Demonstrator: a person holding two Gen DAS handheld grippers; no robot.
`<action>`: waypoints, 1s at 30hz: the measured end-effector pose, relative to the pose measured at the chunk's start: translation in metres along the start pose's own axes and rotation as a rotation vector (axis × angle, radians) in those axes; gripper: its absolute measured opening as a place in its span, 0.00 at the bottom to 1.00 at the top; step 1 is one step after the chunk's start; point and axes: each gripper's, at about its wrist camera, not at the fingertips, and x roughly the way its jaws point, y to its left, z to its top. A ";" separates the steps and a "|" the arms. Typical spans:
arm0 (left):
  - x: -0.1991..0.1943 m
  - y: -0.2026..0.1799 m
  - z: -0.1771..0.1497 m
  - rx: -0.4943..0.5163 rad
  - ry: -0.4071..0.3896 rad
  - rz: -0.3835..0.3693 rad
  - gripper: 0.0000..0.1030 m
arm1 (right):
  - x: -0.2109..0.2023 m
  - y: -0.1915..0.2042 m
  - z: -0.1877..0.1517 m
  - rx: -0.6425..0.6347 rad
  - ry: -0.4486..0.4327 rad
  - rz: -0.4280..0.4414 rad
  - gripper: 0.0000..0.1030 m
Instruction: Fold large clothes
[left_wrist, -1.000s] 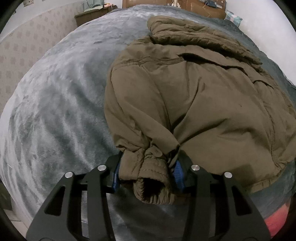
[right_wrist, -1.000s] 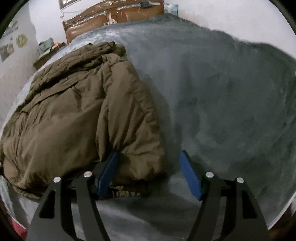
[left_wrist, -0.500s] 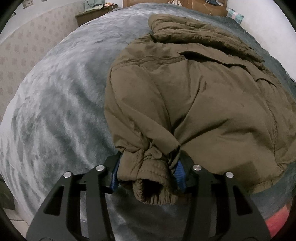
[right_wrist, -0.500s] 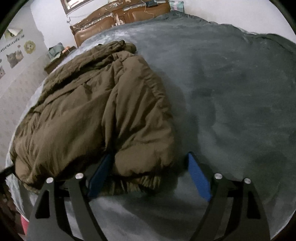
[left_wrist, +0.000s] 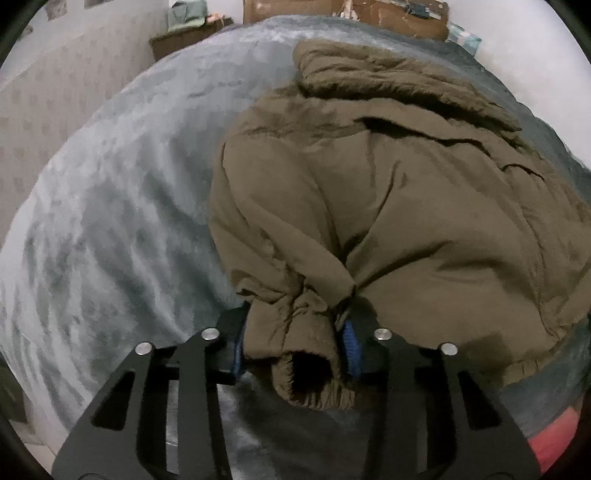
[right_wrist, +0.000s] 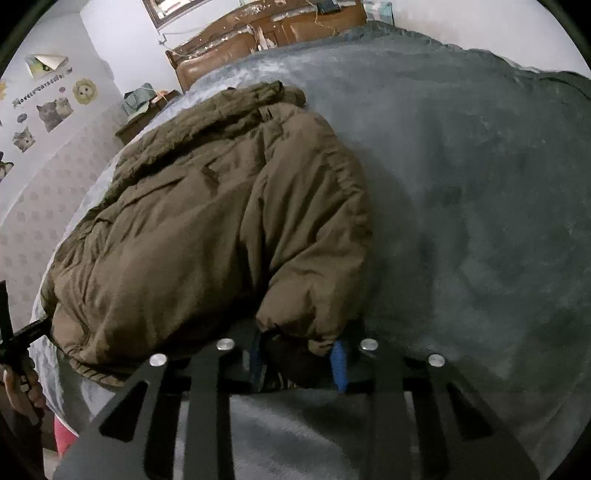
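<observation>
On near edge of grey blanket (left_wrist: 110, 229): left gripper (left_wrist: 293, 347) closing, clamped on olive jacket (left_wrist: 406, 206) cuff; right gripper (right_wrist: 297, 356) closing, pinching other cuff.

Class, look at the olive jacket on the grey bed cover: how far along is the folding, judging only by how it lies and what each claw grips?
Done: both sleeves of the jacket already lie folded over its body.

In hand: the left claw is closing on a sleeve cuff at the hem; the right claw is closing on the other hem corner.

Left: folding the hem end up toward the collar, across the bed cover.
</observation>
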 end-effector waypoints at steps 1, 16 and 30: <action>-0.002 -0.001 0.001 0.009 -0.007 0.004 0.33 | -0.002 0.003 0.001 -0.012 -0.008 -0.007 0.27; -0.023 -0.002 0.024 0.022 -0.090 -0.061 0.25 | -0.012 0.026 0.030 -0.102 -0.074 -0.030 0.26; -0.088 -0.001 0.042 -0.017 -0.238 -0.132 0.19 | -0.075 0.055 0.053 -0.142 -0.251 0.076 0.23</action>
